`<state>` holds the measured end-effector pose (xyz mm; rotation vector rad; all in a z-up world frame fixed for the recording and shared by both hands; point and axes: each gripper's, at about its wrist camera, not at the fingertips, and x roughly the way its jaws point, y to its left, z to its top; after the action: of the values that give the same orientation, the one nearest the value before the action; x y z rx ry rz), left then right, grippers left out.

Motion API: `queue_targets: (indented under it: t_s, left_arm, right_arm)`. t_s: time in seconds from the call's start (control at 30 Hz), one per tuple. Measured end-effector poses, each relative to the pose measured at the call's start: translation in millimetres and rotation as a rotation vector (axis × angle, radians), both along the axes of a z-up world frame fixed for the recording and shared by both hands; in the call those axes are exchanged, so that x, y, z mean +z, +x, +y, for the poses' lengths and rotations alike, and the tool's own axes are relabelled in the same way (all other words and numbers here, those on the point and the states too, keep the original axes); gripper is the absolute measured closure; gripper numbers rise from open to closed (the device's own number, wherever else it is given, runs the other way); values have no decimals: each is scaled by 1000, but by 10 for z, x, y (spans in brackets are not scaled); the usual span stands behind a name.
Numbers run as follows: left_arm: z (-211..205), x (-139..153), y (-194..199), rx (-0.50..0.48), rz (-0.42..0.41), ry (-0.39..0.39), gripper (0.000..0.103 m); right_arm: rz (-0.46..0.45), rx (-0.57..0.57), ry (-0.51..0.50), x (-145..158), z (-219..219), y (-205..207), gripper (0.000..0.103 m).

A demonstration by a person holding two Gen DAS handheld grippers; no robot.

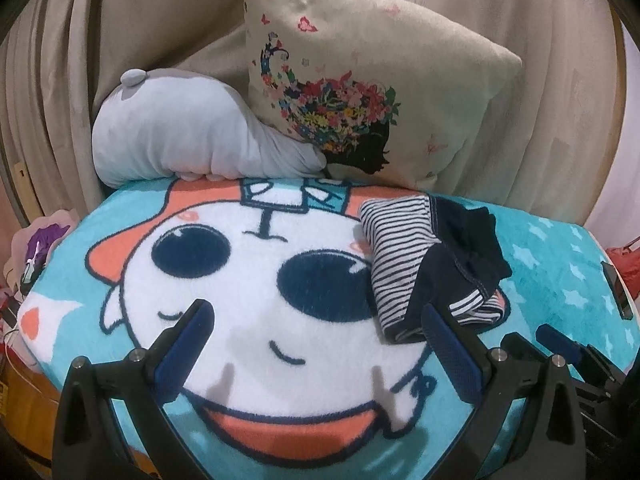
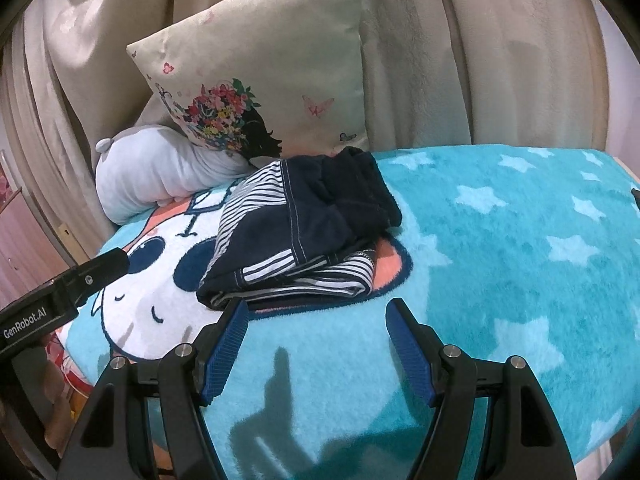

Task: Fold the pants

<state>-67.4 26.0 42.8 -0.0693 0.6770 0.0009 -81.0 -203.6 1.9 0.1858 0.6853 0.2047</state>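
Nearest the lens in the left wrist view, the left gripper (image 1: 316, 320) stands with its two blue-padded fingers spread wide and nothing between them; it hangs over the white cartoon face printed on the blanket (image 1: 260, 280). Its right finger tip lies just beside the near end of the pants (image 1: 432, 264), though contact cannot be judged. In the right wrist view, the right gripper (image 2: 316, 316) likewise has its jaws well apart and empty, poised above bare turquoise pile just short of the garment's near edge.

The pants (image 2: 304, 228), dark navy with navy-and-white striped panels, lie bundled in a loose, partly folded heap on the blanket (image 2: 500, 240), at the right side of the cartoon face and left of the star-patterned turquoise area. The striped part shows on the left and along the near edge; the dark part is piled on top toward the far right.

At the far side of the blanket, a beige cushion (image 1: 360, 80) printed with a flower-haired silhouette and butterflies leans against pale curtains (image 1: 520, 40). A grey plush toy (image 1: 180, 140) lies to its left, touching it. The left gripper's black body enters the right wrist view at the left edge.
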Motion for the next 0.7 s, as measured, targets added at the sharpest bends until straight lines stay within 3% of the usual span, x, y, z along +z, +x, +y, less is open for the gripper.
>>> queue_targets:
  t_s: [0.7]
  left_arm:
    - [-49, -176, 126, -31, 70, -13, 0]
  right_arm:
    - [34, -27, -2, -88, -32, 93, 27]
